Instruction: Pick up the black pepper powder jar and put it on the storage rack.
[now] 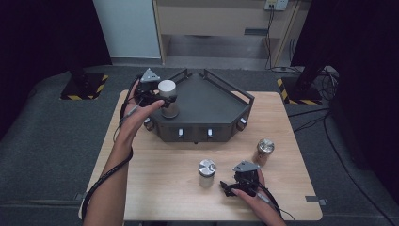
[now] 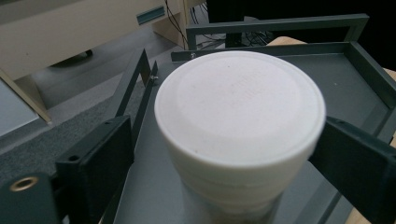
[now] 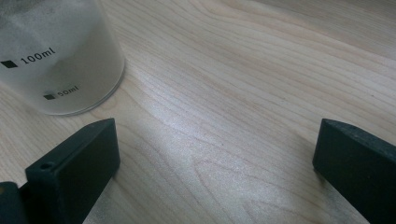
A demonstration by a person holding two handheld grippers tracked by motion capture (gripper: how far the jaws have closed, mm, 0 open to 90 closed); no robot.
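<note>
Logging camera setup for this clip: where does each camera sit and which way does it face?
High view: above the table's near edge, looking forward and down; both forearms, left gripper and right gripper show.
Left gripper view: along its jaws, astride the white-lidded jar on the grey tray.
Right gripper view: low over the wooden table, beside a graduated jar.
Shared: the white-lidded jar.

Table (image 3: 243,93) pale wood with smooth, faintly sheened grain; jar lid (image 2: 239,105) matt white plastic; tray (image 1: 207,101) dark matt metal; beaker (image 3: 56,56) frosted translucent plastic with printed marks.
</note>
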